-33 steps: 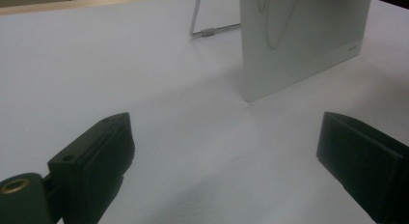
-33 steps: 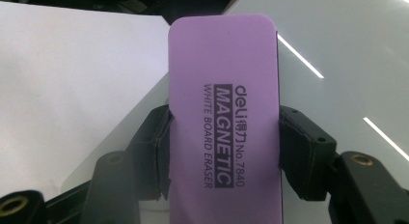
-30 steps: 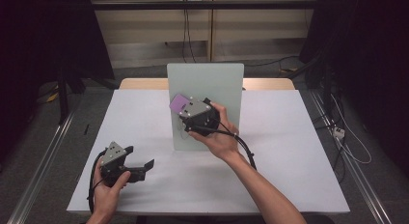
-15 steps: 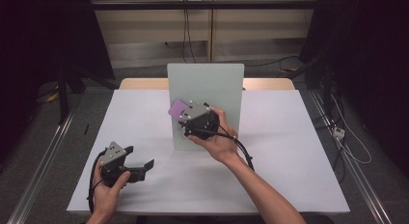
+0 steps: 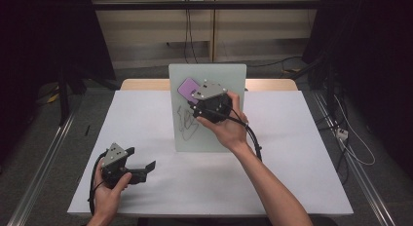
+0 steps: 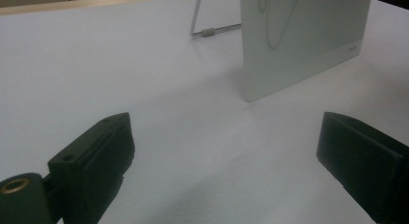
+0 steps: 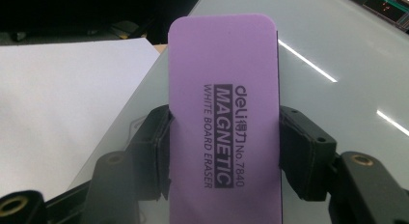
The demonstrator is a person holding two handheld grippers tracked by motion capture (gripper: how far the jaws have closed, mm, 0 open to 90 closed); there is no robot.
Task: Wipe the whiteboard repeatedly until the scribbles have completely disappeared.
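Centre frame, the right gripper (image 5: 195, 103) pinches a purple whiteboard eraser (image 7: 224, 122) against the upright whiteboard (image 5: 219, 133); lower left, the left gripper (image 5: 146, 168) rests spread on the white table (image 5: 302, 187).

Beyond your work, you have:
- one white table top (image 5: 302, 153), with a wooden edge (image 5: 141, 84) along its far side
- black cables (image 5: 187, 36) hanging down the back wall
- a metal rail (image 5: 44, 162) on the floor at your left
- a white plug (image 5: 342, 134) on the floor at your right

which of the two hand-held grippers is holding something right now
The right hand-held gripper, up at the whiteboard, clamps the purple eraser. The left hand-held gripper sits open over the table.
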